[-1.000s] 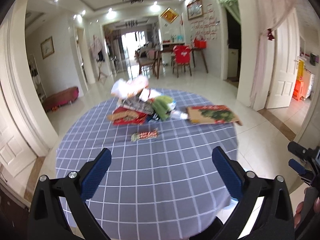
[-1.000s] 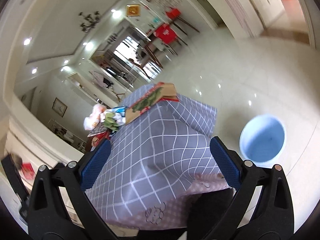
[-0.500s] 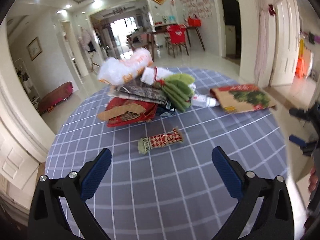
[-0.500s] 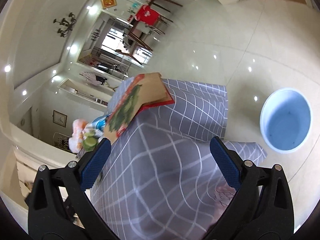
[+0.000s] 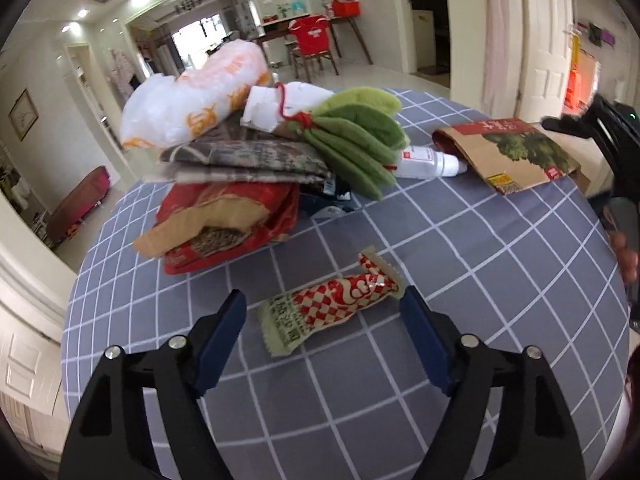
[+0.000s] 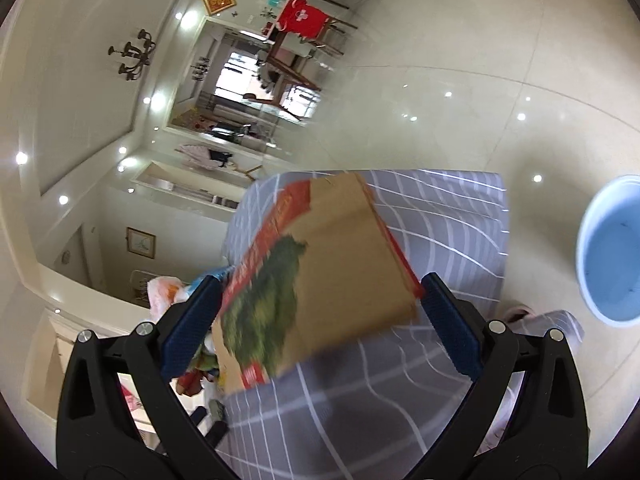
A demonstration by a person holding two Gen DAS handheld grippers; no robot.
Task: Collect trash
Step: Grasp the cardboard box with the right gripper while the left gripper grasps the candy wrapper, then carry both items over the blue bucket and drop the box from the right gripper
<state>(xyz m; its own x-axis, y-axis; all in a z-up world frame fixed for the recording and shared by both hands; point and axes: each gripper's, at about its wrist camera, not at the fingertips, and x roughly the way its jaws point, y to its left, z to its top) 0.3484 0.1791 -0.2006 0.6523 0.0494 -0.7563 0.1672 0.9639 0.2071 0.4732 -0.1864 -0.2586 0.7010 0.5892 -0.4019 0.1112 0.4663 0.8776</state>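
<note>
A round bench (image 5: 500,272) covered in a grey cloth with white grid lines holds a scatter of trash. The left gripper (image 5: 322,312) hangs low over the near part of the bench, its jaws closing around a red-and-white checked snack wrapper (image 5: 332,304) that lies flat between them; the blue pads do not yet press on it. Toward the far edge sits a heap: a white and orange plastic bag (image 5: 192,100) on top, a folded grey printed packet (image 5: 244,160) under it, a red and brown torn bag (image 5: 224,224) at the bottom, and a bunch of green felt leaves (image 5: 356,136) tied with red string. Beside the leaves lies a small white bottle (image 5: 428,162), its end touching a brown paper bag (image 6: 320,276) printed with green (this bag overhangs the bench's right edge). The right gripper (image 6: 320,312) has its jaws spread wide on either side of that paper bag, not pressing on it. A pale blue bucket (image 6: 612,248) stands on the tiled floor beyond the bench.
</note>
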